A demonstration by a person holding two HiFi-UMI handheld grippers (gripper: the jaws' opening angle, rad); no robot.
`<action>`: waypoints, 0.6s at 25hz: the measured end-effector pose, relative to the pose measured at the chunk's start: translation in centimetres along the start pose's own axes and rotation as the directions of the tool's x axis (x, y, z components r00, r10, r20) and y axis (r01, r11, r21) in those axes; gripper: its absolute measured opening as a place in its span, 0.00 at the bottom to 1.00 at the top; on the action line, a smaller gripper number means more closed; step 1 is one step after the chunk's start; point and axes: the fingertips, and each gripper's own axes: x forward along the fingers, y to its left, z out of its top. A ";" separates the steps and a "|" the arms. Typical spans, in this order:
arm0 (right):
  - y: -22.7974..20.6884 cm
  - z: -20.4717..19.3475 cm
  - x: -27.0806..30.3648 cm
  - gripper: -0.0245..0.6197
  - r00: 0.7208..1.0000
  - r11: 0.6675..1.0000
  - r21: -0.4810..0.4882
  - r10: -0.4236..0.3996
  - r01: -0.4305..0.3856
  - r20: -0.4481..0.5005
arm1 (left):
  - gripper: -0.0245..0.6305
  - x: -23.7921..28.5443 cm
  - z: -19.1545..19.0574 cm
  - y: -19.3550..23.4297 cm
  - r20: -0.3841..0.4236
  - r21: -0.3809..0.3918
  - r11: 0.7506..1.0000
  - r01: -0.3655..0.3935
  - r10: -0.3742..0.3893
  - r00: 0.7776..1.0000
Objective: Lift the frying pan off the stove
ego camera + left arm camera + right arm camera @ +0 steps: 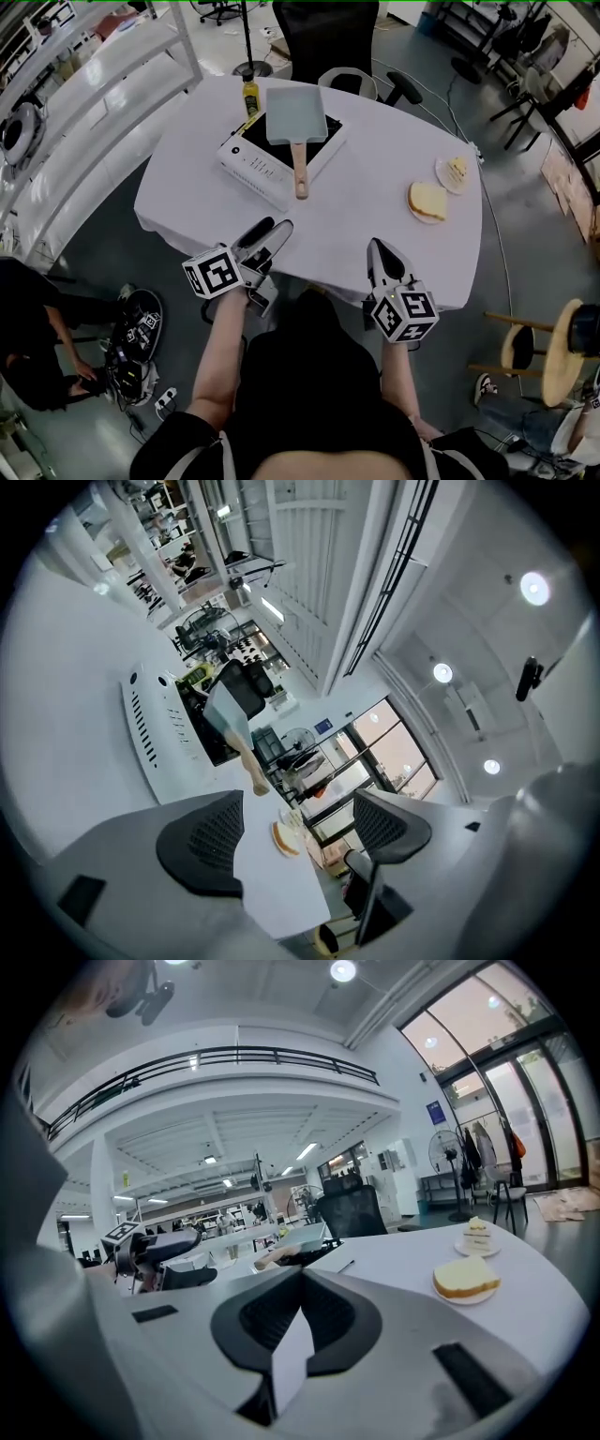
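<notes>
A rectangular grey-blue frying pan (295, 114) with a wooden handle (300, 172) sits on a white stove (255, 169) at the far side of the round white table (366, 202). The handle points toward me. My left gripper (272, 228) hovers open over the near table edge, well short of the handle. Its own view shows the pan (230, 710) and stove (150, 728) far beyond the spread jaws of the left gripper (295, 827). My right gripper (377, 246) is shut and holds nothing, near the front edge. From the right gripper (300, 1279) the pan (300, 1237) lies far ahead.
A yellow-capped bottle (250, 94) stands by the stove. A plate with bread (428, 200) and a plate with cake (455, 172) lie at the table's right. A black office chair (328, 37) stands behind the table, a wooden stool (553, 352) at right, a person (28, 328) at left.
</notes>
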 end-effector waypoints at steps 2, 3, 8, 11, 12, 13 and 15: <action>-1.0 0.7 2.0 0.05 1.000 1.000 0.012 0.007 -0.007 -0.003 | 0.61 1.8 1.1 0.9 -0.005 -0.002 1.000 -0.011 0.011 1.000; -1.5 1.0 3.0 0.05 1.000 1.000 0.017 0.012 -0.012 -0.004 | 0.61 2.6 1.7 1.4 -0.003 -0.003 1.000 -0.016 0.016 1.000; -4.0 2.5 8.0 0.05 0.999 0.999 0.037 0.035 -0.035 -0.015 | 0.61 6.7 4.7 4.5 -0.002 -0.010 0.998 -0.062 0.062 0.998; -5.7 3.7 10.4 0.05 0.999 0.998 0.048 0.042 -0.041 -0.023 | 0.61 9.1 5.9 5.8 -0.018 -0.036 0.996 -0.078 0.077 0.997; -6.1 4.0 11.2 0.05 0.999 0.998 0.053 0.045 -0.044 -0.025 | 0.61 9.7 6.3 6.2 -0.023 -0.047 0.996 -0.078 0.077 0.997; -6.5 4.2 11.9 0.05 0.998 0.997 0.057 0.048 -0.047 -0.027 | 0.61 10.4 6.7 6.7 -0.027 -0.058 0.995 -0.077 0.075 0.997; -7.3 4.5 13.4 0.05 0.998 0.996 0.068 0.054 -0.051 -0.034 | 0.61 11.7 7.3 7.5 -0.035 -0.085 0.994 -0.071 0.068 0.997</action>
